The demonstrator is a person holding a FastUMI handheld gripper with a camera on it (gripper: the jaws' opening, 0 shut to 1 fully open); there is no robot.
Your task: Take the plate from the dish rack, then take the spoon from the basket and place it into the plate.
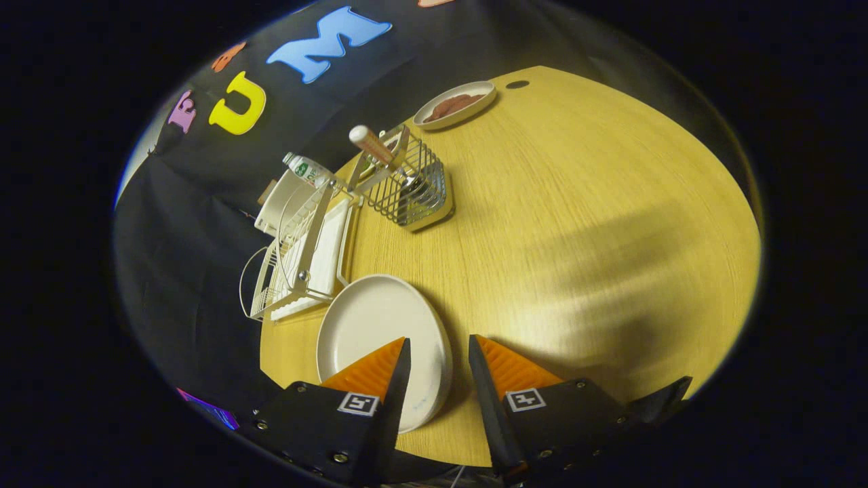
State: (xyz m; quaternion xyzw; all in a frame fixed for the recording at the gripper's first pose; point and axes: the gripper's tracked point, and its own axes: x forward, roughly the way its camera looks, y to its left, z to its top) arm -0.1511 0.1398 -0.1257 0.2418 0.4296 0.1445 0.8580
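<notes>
Plate set on the table, gripper [439,352] held above it with its fingers spread and nothing between them.

The white round plate [380,325] was seen lying flat at the lower centre of the frame, close to the near edge of the wooden table [576,224]; one finger overlapped its rim, the other stood over bare wood. The empty white dish rack [298,251] was placed just beyond the plate at centre left, near the table's left edge. The wire basket [410,183], with the spoon's pale handle [369,144] leaning out, was located further back. A small dish [456,104] was set at the far edge. Broad open tabletop was left at the right, and black cloth was hung behind.
</notes>
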